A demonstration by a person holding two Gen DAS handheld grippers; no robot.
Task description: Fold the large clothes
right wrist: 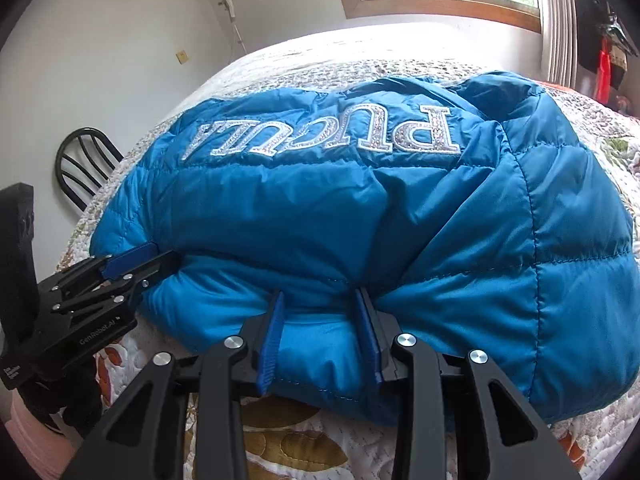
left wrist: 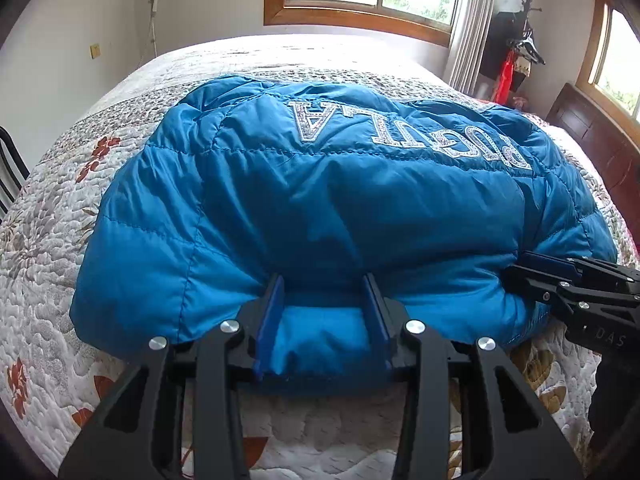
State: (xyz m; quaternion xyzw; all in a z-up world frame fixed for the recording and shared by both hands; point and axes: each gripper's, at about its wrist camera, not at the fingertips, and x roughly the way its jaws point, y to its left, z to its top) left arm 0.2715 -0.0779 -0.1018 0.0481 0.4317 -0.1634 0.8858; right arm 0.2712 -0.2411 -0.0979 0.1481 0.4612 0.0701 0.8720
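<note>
A blue puffer jacket (left wrist: 320, 208) with silver letters lies bunched on the quilted bed; it also shows in the right wrist view (right wrist: 360, 220). My left gripper (left wrist: 323, 280) stands with its blue pads around the jacket's near edge, fabric filling the gap. It also shows at the left of the right wrist view (right wrist: 160, 258). My right gripper (right wrist: 319, 296) likewise has the near edge between its pads. It shows at the right of the left wrist view (left wrist: 524, 264). Both sets of jaws are still fairly wide apart.
The bed has a white floral quilt (left wrist: 48, 240). A black chair (right wrist: 84, 164) stands at the bed's left side. A dark wooden headboard (left wrist: 592, 132) and a coat rack (left wrist: 520, 48) are at the right. Windows are behind the bed.
</note>
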